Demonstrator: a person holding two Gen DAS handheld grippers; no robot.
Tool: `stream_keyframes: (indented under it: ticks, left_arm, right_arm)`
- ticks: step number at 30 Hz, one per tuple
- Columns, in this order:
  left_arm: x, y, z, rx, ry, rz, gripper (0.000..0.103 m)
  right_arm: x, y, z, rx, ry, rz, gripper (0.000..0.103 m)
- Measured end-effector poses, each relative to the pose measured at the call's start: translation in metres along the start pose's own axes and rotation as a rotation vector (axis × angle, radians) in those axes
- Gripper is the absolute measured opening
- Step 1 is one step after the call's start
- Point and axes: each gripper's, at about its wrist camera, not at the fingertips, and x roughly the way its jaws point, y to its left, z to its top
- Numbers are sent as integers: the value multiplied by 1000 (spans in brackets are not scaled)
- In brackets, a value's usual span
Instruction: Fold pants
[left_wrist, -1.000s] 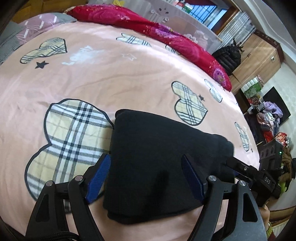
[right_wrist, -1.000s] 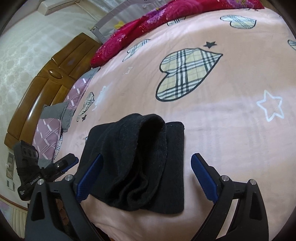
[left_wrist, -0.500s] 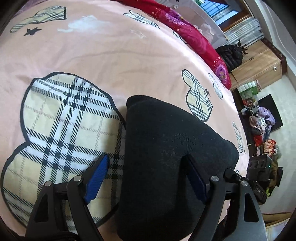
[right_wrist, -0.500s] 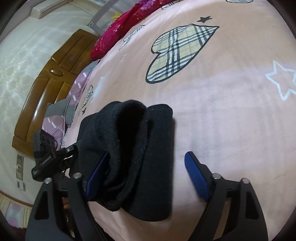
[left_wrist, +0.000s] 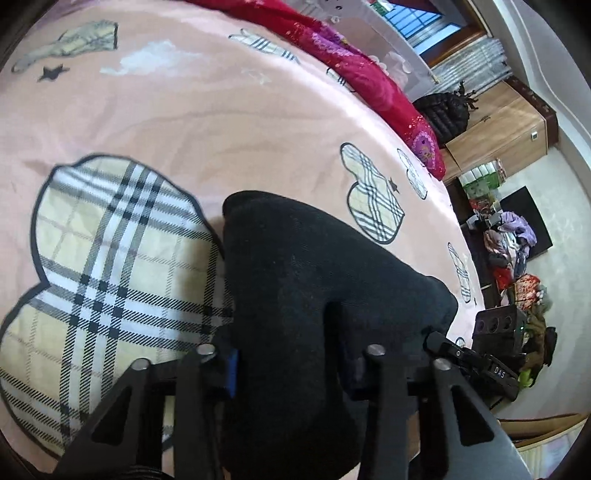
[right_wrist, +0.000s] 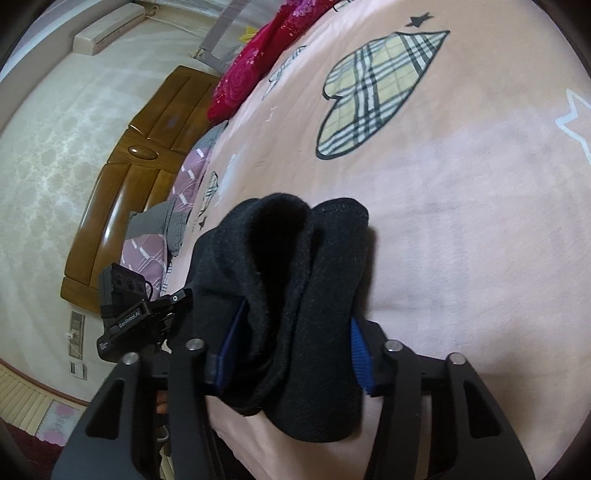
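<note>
The black pants (left_wrist: 295, 280) lie folded into a thick bundle on the pink bed cover (left_wrist: 184, 122). My left gripper (left_wrist: 291, 362) is shut on one end of the bundle, its blue pads pressed into the cloth. My right gripper (right_wrist: 291, 343) is shut on the other end (right_wrist: 295, 280), where the folded layers bulge up between the fingers. The right gripper's body shows at the lower right of the left wrist view (left_wrist: 476, 365), and the left gripper's body shows at the left of the right wrist view (right_wrist: 129, 317).
The cover has plaid heart patches (left_wrist: 110, 266). A red floral quilt (left_wrist: 369, 81) lies along the far edge. A wooden headboard (right_wrist: 136, 177) and purple pillows (right_wrist: 147, 251) are at one side. A wardrobe (left_wrist: 495, 129) and clutter on the floor (left_wrist: 509, 251) stand beyond the bed.
Both grippers moved in over the ends of the bundle and closed from wide open onto the cloth.
</note>
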Motion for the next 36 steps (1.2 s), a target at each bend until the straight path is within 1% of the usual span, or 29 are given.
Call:
stream_keyframes:
  ticks: [2,5,15,21,25,29,33,36]
  left_arm:
    - [-6,-8,1,16,-13,8,33]
    - [-17,-14,1,21,-27,5,31]
    - [-56,-27,7,37,-104,1,31]
    - [-75,-31,11,51,-148,15,31]
    - [-79,-31,18,51,-169,23,31]
    - [-77,-28,33,46,-182,42,31]
    - [-67,-23,43,40,-186,79,31]
    - [-56,-11,51,28,-175,103,31]
  right_arm:
    - [-1,4,1,-11,-8,-1,45]
    - [-5,16,1,-47,-20,-12,43]
    - [-15,47,8,-105,-50,3,42]
    - [-17,67,15,-154,-57,3,42]
    - [-15,77,28,-188,-64,-7,42]
    - [-8,84,44,-220,-63,-20,42]
    - [5,87,60,-241,-55,-37,42]
    - [21,86,69,-256,-33,-62,42]
